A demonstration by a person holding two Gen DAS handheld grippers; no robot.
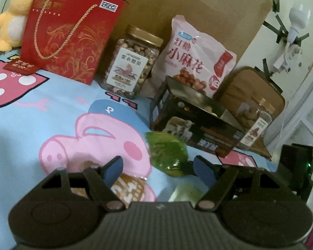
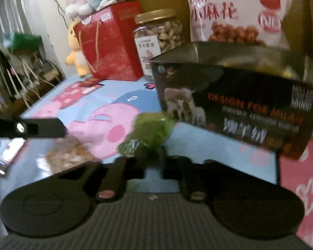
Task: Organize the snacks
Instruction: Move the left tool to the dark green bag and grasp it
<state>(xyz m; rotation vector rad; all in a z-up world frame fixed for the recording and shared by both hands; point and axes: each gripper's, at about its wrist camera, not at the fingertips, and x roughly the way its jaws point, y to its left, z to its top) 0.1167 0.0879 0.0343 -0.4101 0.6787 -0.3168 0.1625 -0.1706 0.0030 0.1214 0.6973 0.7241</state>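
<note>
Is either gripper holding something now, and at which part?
The right gripper is shut on the green packet, pinching its near end. The left gripper is open and holds nothing.

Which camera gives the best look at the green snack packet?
The left wrist view: the green snack packet is sharp, crinkled, and unobstructed between the open fingers. The right wrist view shows it blurred, pinched at its near end by the right gripper.
</note>
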